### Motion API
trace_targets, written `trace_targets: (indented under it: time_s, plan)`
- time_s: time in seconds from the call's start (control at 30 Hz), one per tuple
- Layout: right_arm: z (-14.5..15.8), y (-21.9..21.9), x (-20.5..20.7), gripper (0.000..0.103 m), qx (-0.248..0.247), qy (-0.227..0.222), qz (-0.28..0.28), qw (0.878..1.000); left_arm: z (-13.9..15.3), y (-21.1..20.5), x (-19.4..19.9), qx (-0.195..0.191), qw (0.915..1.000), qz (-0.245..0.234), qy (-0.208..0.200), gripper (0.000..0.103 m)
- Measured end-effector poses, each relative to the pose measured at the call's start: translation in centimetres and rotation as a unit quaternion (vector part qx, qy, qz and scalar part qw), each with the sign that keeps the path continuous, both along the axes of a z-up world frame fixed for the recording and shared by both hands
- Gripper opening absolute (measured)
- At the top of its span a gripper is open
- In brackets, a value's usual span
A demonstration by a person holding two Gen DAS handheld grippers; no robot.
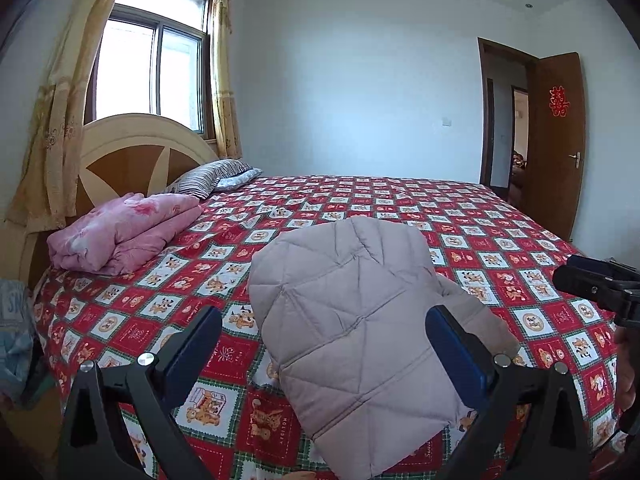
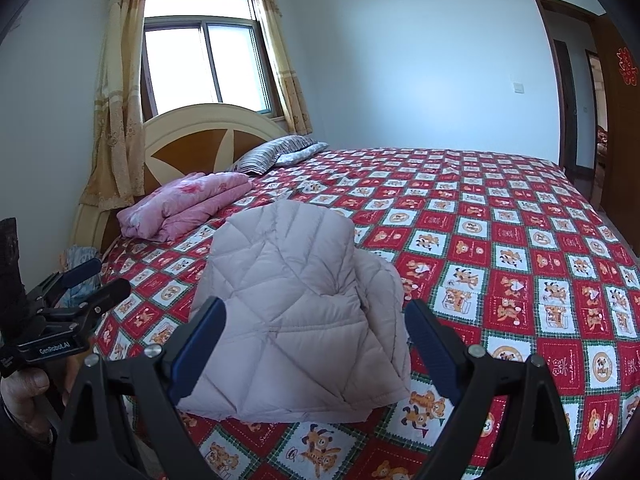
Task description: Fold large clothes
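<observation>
Both sets of jaws spread wide, nothing pinched: left gripper [image 1: 324, 336] and right gripper [image 2: 316, 332] hang above the near end of the quilted jacket [image 1: 352, 320], not touching it as far as I can tell. Jacket is already a compact folded bundle, lying on the bed [image 1: 520, 240] near its front edge; a rounded flap, maybe a sleeve or hood, bulges out from under its right side [image 2: 384, 280]. Judgement: fold looks near done, what's left is tidying. To do that well, tuck the right bulge under or flat onto the bundle, press down along the top panel to squeeze air out, square the near hem [image 2: 280, 412] so layers line up; puffy fill will spring back, so press slow and hold. Relative to the jacket: bed's front edge is just beside the near hem, so little margin toward the person; don't drag the bundle that way. Far side and right of the jacket is bare bedspread, lots of room to slide or finish. Folded pink quilt [image 1: 120, 232] sits well apart to the far left, striped pillow [image 1: 212, 176] beyond it by the headboard [image 1: 132, 148]. The grippers flank the bundle, apart from each other.
</observation>
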State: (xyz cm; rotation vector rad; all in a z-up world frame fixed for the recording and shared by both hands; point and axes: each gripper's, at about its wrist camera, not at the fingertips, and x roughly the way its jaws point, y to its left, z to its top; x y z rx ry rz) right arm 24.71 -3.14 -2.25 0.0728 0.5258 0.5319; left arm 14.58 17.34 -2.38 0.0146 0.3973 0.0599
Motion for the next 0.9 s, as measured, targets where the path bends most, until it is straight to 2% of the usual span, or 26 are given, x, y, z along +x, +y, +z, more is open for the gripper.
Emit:
trace_targets:
  time_s: [0.17,0.47,0.9]
  plan:
    - [0.0,0.2,0.0,0.093,-0.001,0.002,0.003,1.000,0.1,0.0,-0.2,-0.014,0.9998,-0.013,-0.005,0.102]
    - [-0.2,0.4,-0.1,0.093,-0.003,0.004,0.009,1.000,0.1,-0.7,-0.2,0.013,0.9998,0.010,-0.013,0.102]
    - [-0.8,0.5,-0.2,0.093,-0.005,0.011,0.011,1.000,-0.4,-1.0,-0.4,0.022,0.9994,0.011,-0.022,0.102]
